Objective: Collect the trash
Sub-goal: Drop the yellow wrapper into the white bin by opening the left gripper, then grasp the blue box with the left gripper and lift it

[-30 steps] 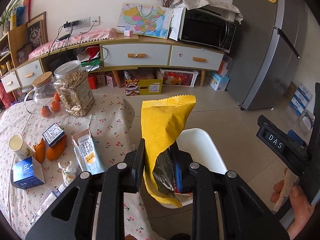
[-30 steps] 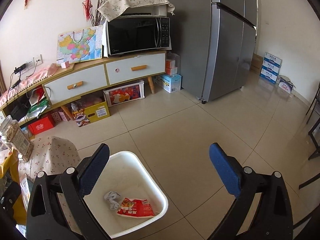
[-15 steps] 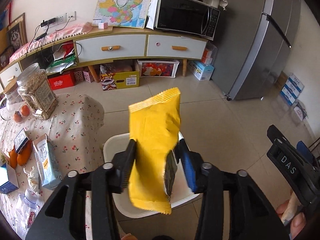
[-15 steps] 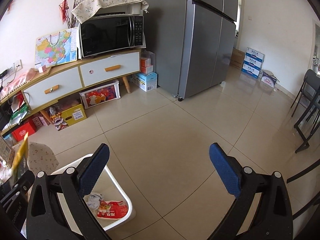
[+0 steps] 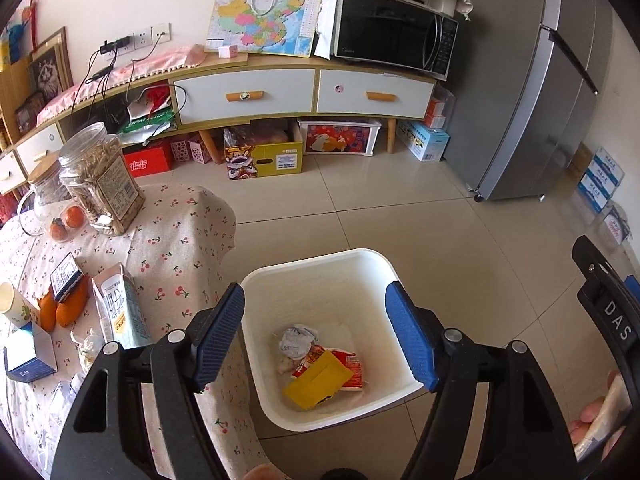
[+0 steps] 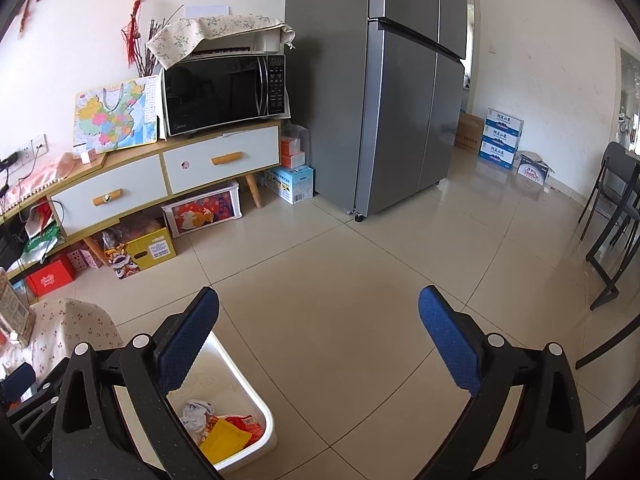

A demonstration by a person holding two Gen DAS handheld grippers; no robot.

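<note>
The left claw has just been opening and stands wide and empty, low centre above the white bin; the yellow packet lies inside; the right claw gapes empty over floor

A microwave sits on the sideboard beside the fridge.

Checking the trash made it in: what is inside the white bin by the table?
In the white bin lie a yellow snack bag, partly covering a red wrapper, and a crumpled white tissue. Whatever lies beneath them is hidden.
</note>
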